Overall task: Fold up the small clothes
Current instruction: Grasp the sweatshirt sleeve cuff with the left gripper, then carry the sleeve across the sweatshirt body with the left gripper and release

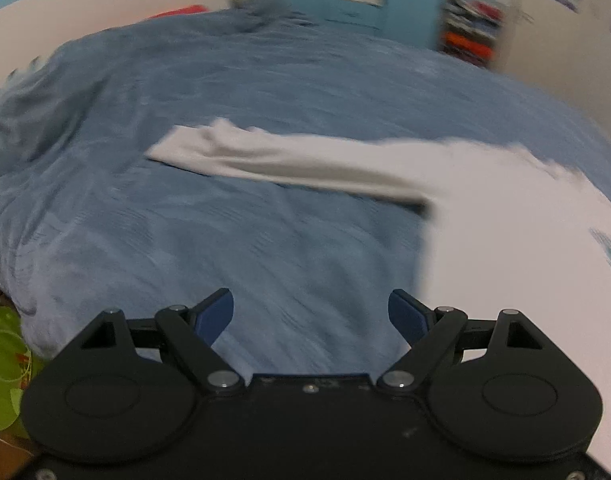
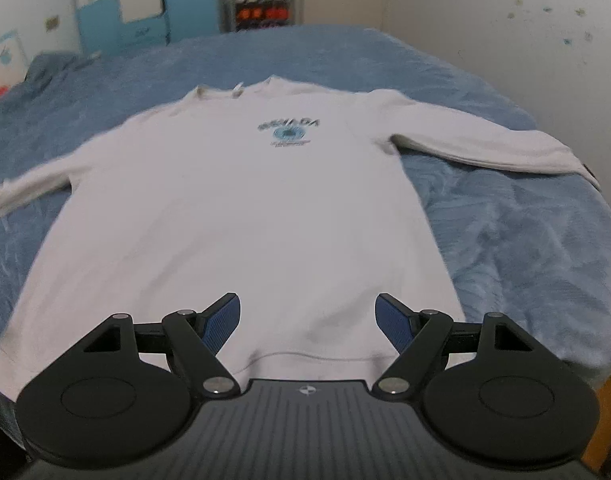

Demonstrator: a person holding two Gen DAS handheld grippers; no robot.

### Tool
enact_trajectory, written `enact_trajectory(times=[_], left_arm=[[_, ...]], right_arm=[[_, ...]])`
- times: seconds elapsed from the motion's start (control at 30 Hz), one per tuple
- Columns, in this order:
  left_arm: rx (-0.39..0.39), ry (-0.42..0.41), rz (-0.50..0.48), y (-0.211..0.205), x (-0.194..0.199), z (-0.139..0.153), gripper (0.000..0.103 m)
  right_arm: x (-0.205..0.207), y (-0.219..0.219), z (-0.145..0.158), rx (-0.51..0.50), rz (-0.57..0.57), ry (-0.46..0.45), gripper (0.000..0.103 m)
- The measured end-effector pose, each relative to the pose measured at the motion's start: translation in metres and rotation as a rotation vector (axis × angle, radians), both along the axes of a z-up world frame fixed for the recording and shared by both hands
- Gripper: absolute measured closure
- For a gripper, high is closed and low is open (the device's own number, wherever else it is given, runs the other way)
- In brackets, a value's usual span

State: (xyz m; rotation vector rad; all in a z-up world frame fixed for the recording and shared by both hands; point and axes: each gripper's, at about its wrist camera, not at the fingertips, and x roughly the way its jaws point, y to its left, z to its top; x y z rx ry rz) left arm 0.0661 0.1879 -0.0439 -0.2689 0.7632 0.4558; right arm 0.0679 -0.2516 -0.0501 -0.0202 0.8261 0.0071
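A white long-sleeved shirt [image 2: 241, 216] lies flat and face up on a bed covered with a blue blanket [image 2: 517, 240]. Its hem sits at the near edge of the bed and its collar points toward the far edge. A blue printed logo [image 2: 288, 133] marks the chest. Both sleeves stretch out sideways toward the left and right edges of the bed.

The right gripper [image 2: 307, 318] hovers above the hem, its jaws spread wide and holding nothing.

The left gripper [image 1: 310, 316] is also spread wide and empty, above bare blanket [image 1: 225, 220] just beside the shirt's [image 1: 505, 220] left side. The left sleeve [image 1: 265, 160] runs across the blanket ahead of it. This view is blurred.

A rumpled heap of blue fabric [image 1: 261, 10] sits near the far edge of the bed. Beyond it stand a blue and white wardrobe [image 2: 117, 4] and a shelf of folded clothes [image 2: 261, 0].
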Motion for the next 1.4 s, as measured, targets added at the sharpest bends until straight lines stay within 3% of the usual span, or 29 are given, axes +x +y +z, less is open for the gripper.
enact_trajectory(times=[0.23,0.37,0.43,0.5,0.6,0.73,0.8,0.83,1.0,1.1,1.27,1.4], left_arm=[[-0.112,-0.065,0.205,0.155,0.077,-0.032,0.016],[-0.037,-0.073,0.283,0.237,0.130,-0.051,0.016],[-0.063,-0.015,0.321,0.276,0.156,-0.070,0.016],[-0.129,0.003,0.342,0.305,0.168,-0.083,0.017],[-0.178,-0.033,0.368,0.324,0.173,-0.091,0.016],[-0.111,-0.031,0.316,0.315,0.181,-0.089,0.024],[-0.080,-0.026,0.264,0.305,0.181,-0.086,0.060],[-0.081,-0.032,0.237,0.302,0.181,-0.083,0.095],[-0.046,-0.075,0.208,0.291,0.173,-0.069,0.095],[-0.002,-0.097,0.175,0.269,0.169,-0.046,0.095],[0.146,-0.125,0.043,0.191,0.162,-0.002,0.095],[0.137,-0.177,-0.045,0.129,0.173,0.028,0.095]], right_arm=[[0.038,0.011,-0.024,-0.015,0.051,0.041,0.013],[0.060,0.020,-0.025,-0.053,0.047,-0.002,0.013],[0.072,0.022,-0.025,-0.031,0.026,-0.004,0.013],[0.082,0.023,-0.029,-0.004,0.014,0.006,0.014],[0.095,0.031,-0.039,-0.013,0.044,0.053,0.019],[0.107,0.041,-0.049,-0.049,0.058,0.089,0.023],[0.108,0.044,-0.049,-0.062,0.072,0.086,0.023],[0.108,0.045,-0.048,-0.068,0.076,0.080,0.023],[0.107,0.034,-0.048,-0.066,0.072,0.073,0.023],[0.112,0.023,-0.048,-0.096,0.018,0.089,0.023],[0.115,-0.001,-0.049,-0.137,-0.042,0.093,0.023],[0.118,-0.025,-0.048,-0.136,-0.073,0.085,0.022]])
